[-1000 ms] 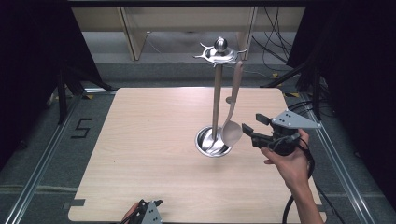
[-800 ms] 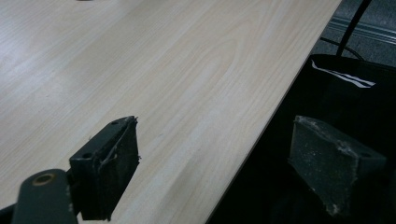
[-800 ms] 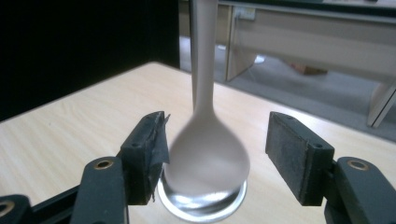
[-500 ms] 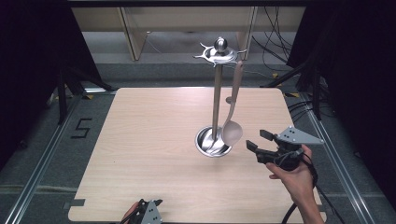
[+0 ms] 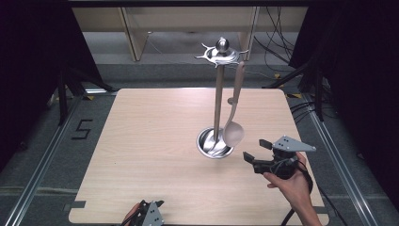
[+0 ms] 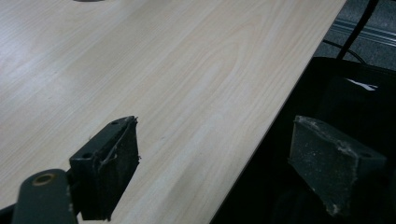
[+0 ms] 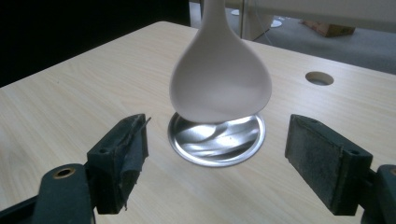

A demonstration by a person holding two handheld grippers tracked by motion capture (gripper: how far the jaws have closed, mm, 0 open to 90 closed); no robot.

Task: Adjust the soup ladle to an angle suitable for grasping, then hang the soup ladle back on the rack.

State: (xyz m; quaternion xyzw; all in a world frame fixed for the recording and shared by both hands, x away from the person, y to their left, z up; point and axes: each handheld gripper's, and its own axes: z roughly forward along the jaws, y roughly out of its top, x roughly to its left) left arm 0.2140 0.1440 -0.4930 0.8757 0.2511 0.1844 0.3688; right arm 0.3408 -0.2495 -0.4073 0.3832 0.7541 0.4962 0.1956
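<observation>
Spoon: hanging from the stand, bowl hovering above its base.
Right gripper: fingers gaping empty, facing the spoon.
Left gripper: fingers spread empty at the bench edge.
Risk: bumping the bowl, swinging it off its hook.

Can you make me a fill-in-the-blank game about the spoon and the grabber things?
1. The pale spoon hangs from a metal ____.
2. The right gripper has its jaws ____.
3. The left gripper sits at the table's ____ edge.
4. The stand's round base is made of shiny ____.

Missing words: stand; open; near; metal
</observation>
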